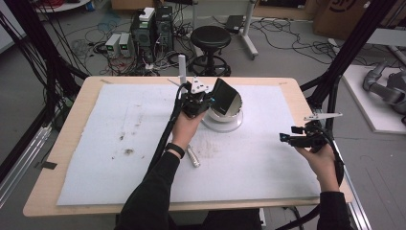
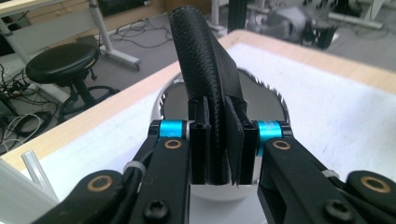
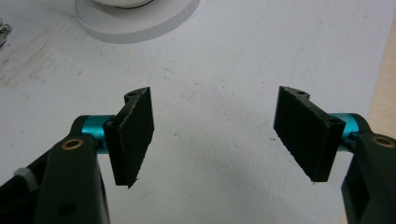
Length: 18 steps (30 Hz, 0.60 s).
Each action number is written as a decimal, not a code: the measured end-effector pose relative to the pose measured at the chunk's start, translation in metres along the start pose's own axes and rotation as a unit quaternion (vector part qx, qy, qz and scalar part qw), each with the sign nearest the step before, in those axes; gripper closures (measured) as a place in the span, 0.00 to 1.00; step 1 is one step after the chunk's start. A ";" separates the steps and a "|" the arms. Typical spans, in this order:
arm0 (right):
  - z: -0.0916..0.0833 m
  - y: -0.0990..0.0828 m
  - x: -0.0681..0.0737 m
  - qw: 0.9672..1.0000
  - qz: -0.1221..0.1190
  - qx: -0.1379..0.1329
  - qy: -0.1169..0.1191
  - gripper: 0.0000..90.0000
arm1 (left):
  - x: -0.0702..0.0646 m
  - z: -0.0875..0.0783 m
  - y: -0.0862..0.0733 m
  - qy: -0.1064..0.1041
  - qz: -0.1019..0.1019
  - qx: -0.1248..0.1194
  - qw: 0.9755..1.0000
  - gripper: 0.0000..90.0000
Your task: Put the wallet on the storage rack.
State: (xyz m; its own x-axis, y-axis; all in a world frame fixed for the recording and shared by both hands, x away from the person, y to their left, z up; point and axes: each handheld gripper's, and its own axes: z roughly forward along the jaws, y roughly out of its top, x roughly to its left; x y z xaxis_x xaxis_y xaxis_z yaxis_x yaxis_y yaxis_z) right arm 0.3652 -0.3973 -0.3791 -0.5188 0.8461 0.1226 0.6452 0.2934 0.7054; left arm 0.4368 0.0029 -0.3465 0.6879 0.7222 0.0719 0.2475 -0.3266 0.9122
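Jaws of the left gripper [image 2: 217, 144] are clamped on a black strap [image 2: 205, 70], a folded, stitched band that rises from between the pads and curves over toward 12 o'clock. Pads press both faces of the strap; no gap shows.

In the high view the left gripper [image 1: 207, 98] sits just past table centre, toward 12 o'clock, with the strap [image 1: 224, 93] arching over a white bowl [image 1: 229, 112]. The bowl has a metal inside and stands on a round white base [image 1: 225, 125]. In the left gripper view the bowl [image 2: 168, 98] lies right behind the jaws, its rim partly hidden by the strap.

Right gripper [image 3: 215, 135]: jaws wide apart, nothing between them, only white mat [image 3: 224, 177] below. In the high view it [image 1: 293, 139] hovers at 3 o'clock, well apart from the bowl, pointing toward 9 o'clock.

Surface: white mat [image 1: 119, 177] over a wooden table [image 1: 43, 191], with dark crumbs near 9 o'clock and a grey smudge by the base. A small metal cylinder [image 1: 193, 156] lies near the left wrist, at 6 o'clock of the bowl.

Room: black stool [image 1: 210, 40] beyond the far edge, computer boxes [image 1: 151, 26] and loose cables on the floor.
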 end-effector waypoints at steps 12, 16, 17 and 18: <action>0.002 0.000 0.000 1.000 -0.002 0.003 0.000 0.33 | 0.005 -0.001 -0.005 -0.010 -0.038 0.028 0.999 0.48; 0.002 0.000 0.001 1.000 -0.003 0.003 0.000 0.33 | 0.004 -0.002 -0.005 -0.006 -0.031 0.034 0.999 0.54; 0.001 0.000 0.000 1.000 -0.003 0.002 0.000 0.33 | 0.005 -0.002 -0.005 0.003 -0.028 0.036 0.999 0.56; 0.001 0.000 0.000 1.000 -0.002 0.002 -0.001 0.33 | 0.006 -0.002 -0.005 0.005 -0.028 0.037 0.999 0.60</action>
State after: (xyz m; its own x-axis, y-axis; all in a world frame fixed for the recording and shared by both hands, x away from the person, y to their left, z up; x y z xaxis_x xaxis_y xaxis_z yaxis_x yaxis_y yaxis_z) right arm 0.3657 -0.3964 -0.3802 -0.5212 0.8452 0.1186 0.6451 0.2992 0.7031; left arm 0.4382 0.0096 -0.3498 0.6650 0.7464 0.0259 0.3349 -0.3290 0.8829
